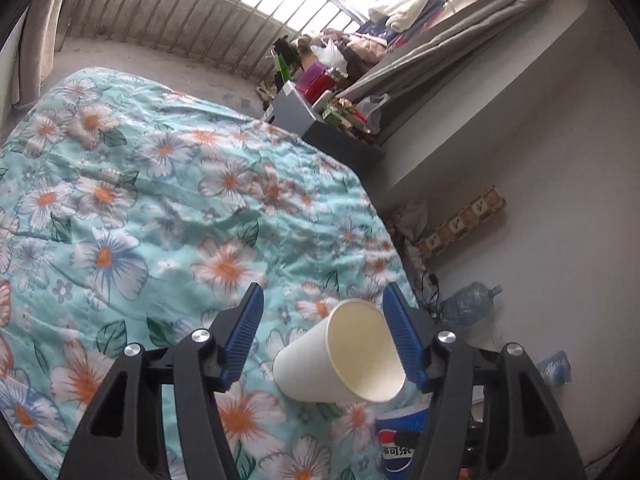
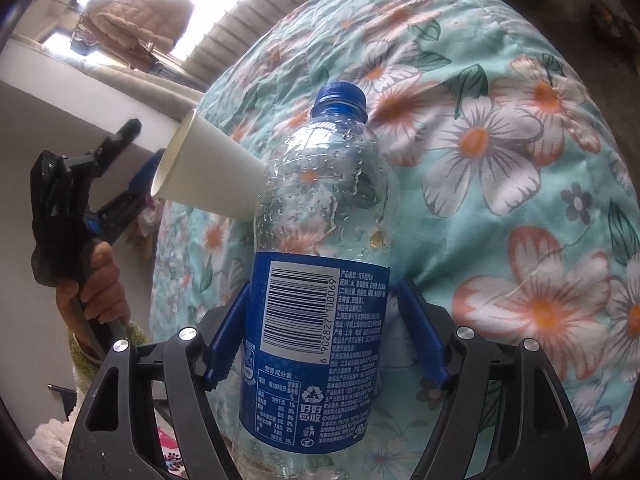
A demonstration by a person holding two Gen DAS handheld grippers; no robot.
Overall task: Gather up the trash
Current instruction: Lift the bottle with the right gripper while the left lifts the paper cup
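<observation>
One white paper cup (image 1: 340,354) lies tilted on its side on the bed's floral quilt (image 1: 160,200), its open mouth turned toward the left wrist camera. It sits between the two blue fingers (image 1: 242,340) of the left gripper (image 1: 324,308). The jaws stand apart: the right-hand pad is at the cup's rim and may just touch it, while the left-hand pad is well clear of the cup, so the cup is not squeezed.

In the right wrist view, one clear plastic Pepsi bottle (image 2: 320,260) with a blue cap and blue label stands lengthwise between the two blue fingers (image 2: 224,340) of the right gripper (image 2: 324,292). The near pad lies against the label on the picture's left; on the other side a gap shows between pad and bottle, so the jaws are open around it, not clamped. Water drops cling inside the bottle's clear upper half. The cup's base touches or nearly touches the bottle's shoulder in this view, and the bottle's label also shows at the bottom edge of the left wrist view, just below the cup.

A person's hand (image 2: 96,280) grips the handle of the left gripper at the left of the right wrist view, above a green fuzzy sleeve (image 2: 116,340).

On the floor beside the bed lies one large clear water jug (image 1: 468,304), near a patterned long box (image 1: 460,228) leaning against the wall. A cluttered heap of bags and boxes (image 1: 328,92) stands by the barred window.
</observation>
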